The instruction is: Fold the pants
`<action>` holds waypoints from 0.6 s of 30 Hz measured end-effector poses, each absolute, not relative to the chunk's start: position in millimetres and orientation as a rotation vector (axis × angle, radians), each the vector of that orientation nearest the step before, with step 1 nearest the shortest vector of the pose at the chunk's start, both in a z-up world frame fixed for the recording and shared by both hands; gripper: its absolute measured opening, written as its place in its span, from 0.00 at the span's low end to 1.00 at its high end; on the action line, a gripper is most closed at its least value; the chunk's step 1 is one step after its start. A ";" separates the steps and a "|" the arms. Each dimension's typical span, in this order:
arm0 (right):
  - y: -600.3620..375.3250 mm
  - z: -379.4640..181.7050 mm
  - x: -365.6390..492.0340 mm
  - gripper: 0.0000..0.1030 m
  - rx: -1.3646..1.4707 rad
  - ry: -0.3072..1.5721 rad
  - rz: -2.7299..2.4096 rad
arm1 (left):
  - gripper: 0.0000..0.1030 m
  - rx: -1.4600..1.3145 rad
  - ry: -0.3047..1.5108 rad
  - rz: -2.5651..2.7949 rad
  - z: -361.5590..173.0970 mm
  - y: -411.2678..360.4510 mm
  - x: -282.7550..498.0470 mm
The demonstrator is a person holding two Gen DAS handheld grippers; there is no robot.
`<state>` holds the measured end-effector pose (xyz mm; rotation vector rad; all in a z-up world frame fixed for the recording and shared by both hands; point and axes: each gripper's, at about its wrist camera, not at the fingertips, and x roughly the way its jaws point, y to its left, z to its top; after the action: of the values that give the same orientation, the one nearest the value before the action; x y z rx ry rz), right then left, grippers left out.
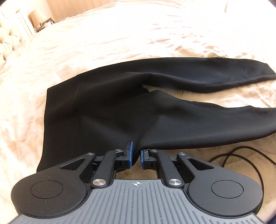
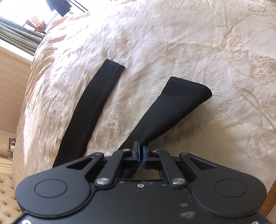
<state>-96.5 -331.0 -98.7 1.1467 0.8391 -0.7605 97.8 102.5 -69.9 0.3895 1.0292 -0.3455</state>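
Black pants (image 1: 107, 106) lie spread on a cream embroidered bedspread (image 1: 120, 34), waist to the left and both legs running right. My left gripper (image 1: 136, 152) is shut on the near edge of the pants by the hip, the cloth pinched between its blue pads (image 1: 131, 151). In the right wrist view the two legs fan out; the far leg (image 2: 96, 101) lies flat and the near leg (image 2: 172, 106) is lifted a little. My right gripper (image 2: 141, 153) is shut on the near leg's edge.
A black cable (image 1: 241, 155) loops on the bed to the right of my left gripper. A tufted headboard (image 1: 8, 39) and a lamp (image 1: 37, 16) stand at the far left. A tufted bench (image 2: 6, 194) and a window (image 2: 19, 22) show beyond the bed edge.
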 end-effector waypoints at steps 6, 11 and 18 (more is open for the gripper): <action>-311.3 -91.7 -124.8 0.05 1.129 0.904 -0.811 | 0.08 0.396 1.005 -0.358 -52.3 116.4 78.1; -310.5 -80.9 -124.1 0.05 1.127 0.888 -0.826 | 0.08 0.406 0.994 -0.378 -39.2 113.4 85.6; -338.0 -74.4 -60.9 0.05 1.104 0.859 -0.771 | 0.08 0.340 0.986 -0.351 -30.8 92.7 148.0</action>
<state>-60.9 -338.0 -74.4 1.1040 0.8586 -0.7714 148.0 92.7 -30.8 0.3404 0.9859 -0.3512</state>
